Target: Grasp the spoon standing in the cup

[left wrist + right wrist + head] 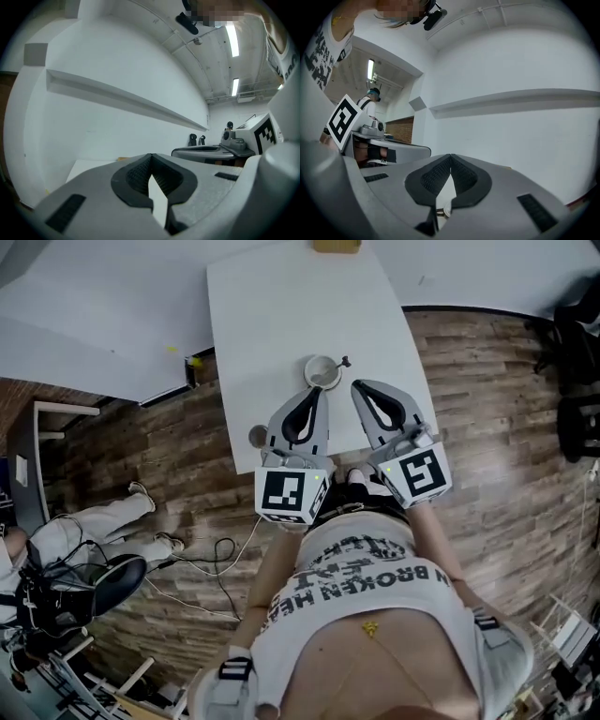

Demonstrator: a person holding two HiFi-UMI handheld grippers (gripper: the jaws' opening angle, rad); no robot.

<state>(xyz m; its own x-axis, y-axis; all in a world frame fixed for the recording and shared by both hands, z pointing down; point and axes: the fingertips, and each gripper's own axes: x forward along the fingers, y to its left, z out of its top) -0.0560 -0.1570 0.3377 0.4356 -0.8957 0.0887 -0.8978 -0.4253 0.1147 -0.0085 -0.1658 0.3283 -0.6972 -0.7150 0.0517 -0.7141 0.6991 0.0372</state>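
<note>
Where the cup stands: I see the cup (322, 372) upright on the white table (281, 296), close to the table's near edge.
Spoon: the spoon (343, 362) sits in that cup, its thin handle leaning out over the right rim. Neither claw grips it.
Left gripper: I hold my left gripper (319, 394) level, with its tips right at the cup's near rim. I cannot tell whether they touch it. In its own view the two jaws meet at the tips with nothing between them.
Right gripper: my right gripper (360, 386) is level too, just beside the cup, to its right and a little nearer me. Its jaws are pressed together and empty.
Between the two: side by side and apart, each showing in the other's view.
Floor: wood planks (487, 409) around the table.
</note>
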